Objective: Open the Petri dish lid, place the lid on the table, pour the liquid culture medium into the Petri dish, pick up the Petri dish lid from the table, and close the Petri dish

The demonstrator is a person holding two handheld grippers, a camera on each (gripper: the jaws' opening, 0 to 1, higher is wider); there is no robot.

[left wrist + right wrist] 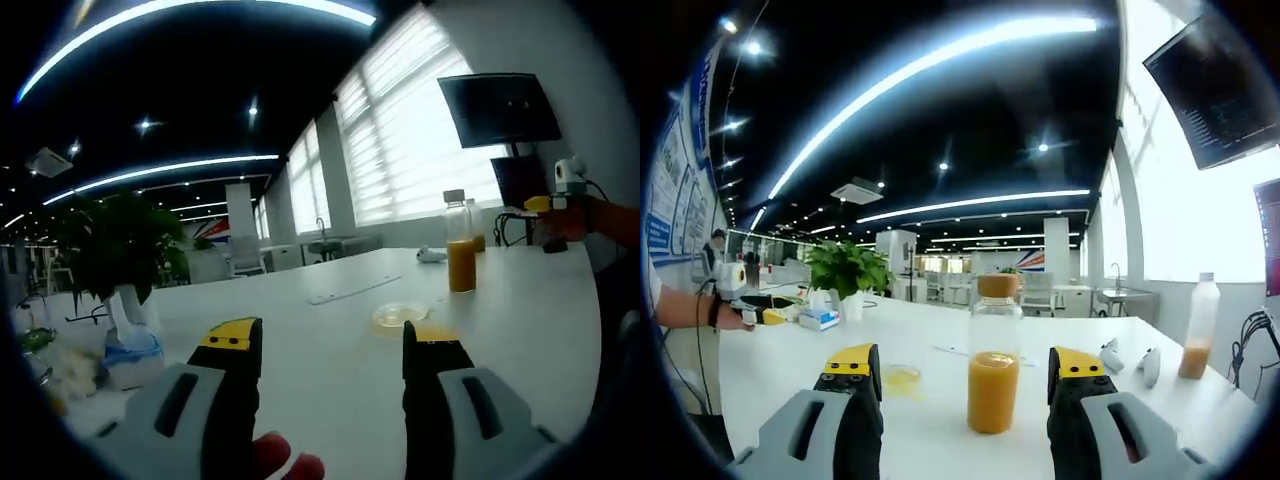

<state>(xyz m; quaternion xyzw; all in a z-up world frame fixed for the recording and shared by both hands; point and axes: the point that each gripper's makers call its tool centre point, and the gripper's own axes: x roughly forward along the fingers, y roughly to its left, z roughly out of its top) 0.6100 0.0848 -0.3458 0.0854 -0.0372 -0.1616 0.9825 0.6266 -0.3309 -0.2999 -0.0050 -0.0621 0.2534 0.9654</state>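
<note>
1. Left gripper (330,350): black fingers with yellow tips spread wide, nothing between them, hovering above the white bench (520,320). Part of a person's fingertip shows at the bottom edge between the fingers.
2. Right gripper (965,375): fingers equally wide apart and holding nothing, raised over the bench (770,370).
3. Round clear Petri dish with yellowish content (400,314) sits flat on the bench, just beyond the left gripper's right finger, not touching it. In the right gripper view the same dish (902,380) lies just right of the left finger tip, left of the jar. Can't tell whether the lid is on.
4. Clear glass bottle half full of orange liquid medium (461,243), pale cap on, stands upright beyond and right of the dish, apart from it. In the right gripper view it (995,355) is centred between the fingers, no contact.
5. Second, slimmer clear bottle with a little orange liquid (1198,328) stands far right on the bench, well apart from the first.
6. Green potted plant (118,240) at bench left with a blue-and-white tissue pack (130,350) near it; the plant (848,270) is also in the right gripper view, far left.
7. Dark wall monitor (498,108) upper right by the blinds.
</note>
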